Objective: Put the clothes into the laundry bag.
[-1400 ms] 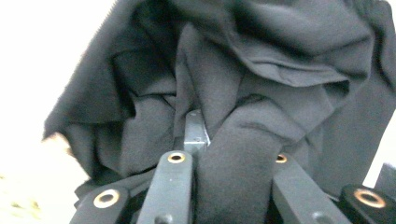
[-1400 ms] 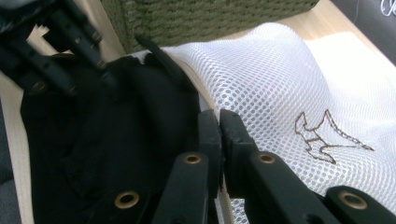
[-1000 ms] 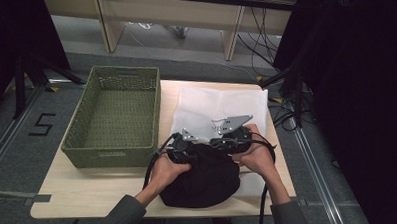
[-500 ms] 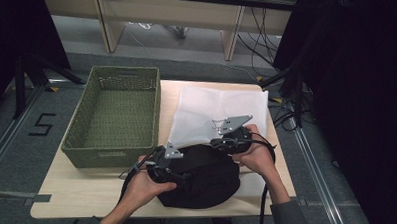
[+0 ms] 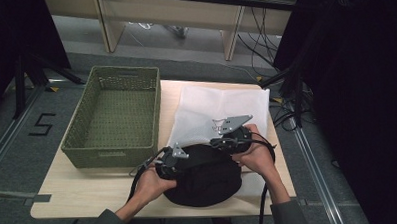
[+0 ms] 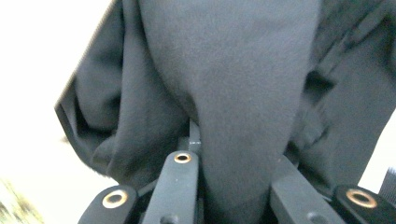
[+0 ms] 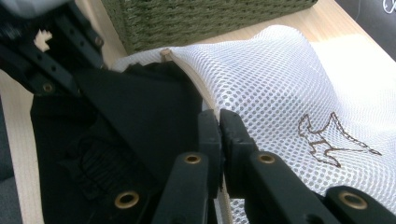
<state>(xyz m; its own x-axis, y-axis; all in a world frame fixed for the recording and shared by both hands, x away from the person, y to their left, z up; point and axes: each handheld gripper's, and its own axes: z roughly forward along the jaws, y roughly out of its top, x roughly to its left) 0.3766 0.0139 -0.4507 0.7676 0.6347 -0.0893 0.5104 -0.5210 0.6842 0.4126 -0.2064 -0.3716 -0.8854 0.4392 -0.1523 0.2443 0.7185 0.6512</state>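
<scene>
Black garment [image 5: 204,179] lies bunched at the near edge of the surface [image 5: 89,188], its far part at the mouth of the white mesh bag [image 5: 221,103], which lies flat on the right half of the surface. In the right gripper view the garment [image 7: 116,135] sits just left of the bag's tan-edged rim [image 7: 196,88]; mesh bag [image 7: 289,93] carries a small brown stitched figure.

Left tool [image 5: 180,155] sits at the garment's left far side, held in the left hand [image 5: 151,181]. Its jaws have just been closing, and in the left gripper view a thick fold of garment [image 6: 243,93] sits between them, squeezed on both sides: gripped.

Right tool [image 5: 225,141] is at the bag's mouth, right hand [image 5: 258,157] behind it. In the right gripper view its jaws [image 7: 219,126] are pressed together with the bag's rim pinched between the tips; mesh drapes off to the right.

Green woven basket [image 5: 116,115] stands on the left half of the surface, just beside the bag and apart from the garment. Sleeves come in from the bottom edge. Floor to the left carries a marked "5" [image 5: 42,125].
</scene>
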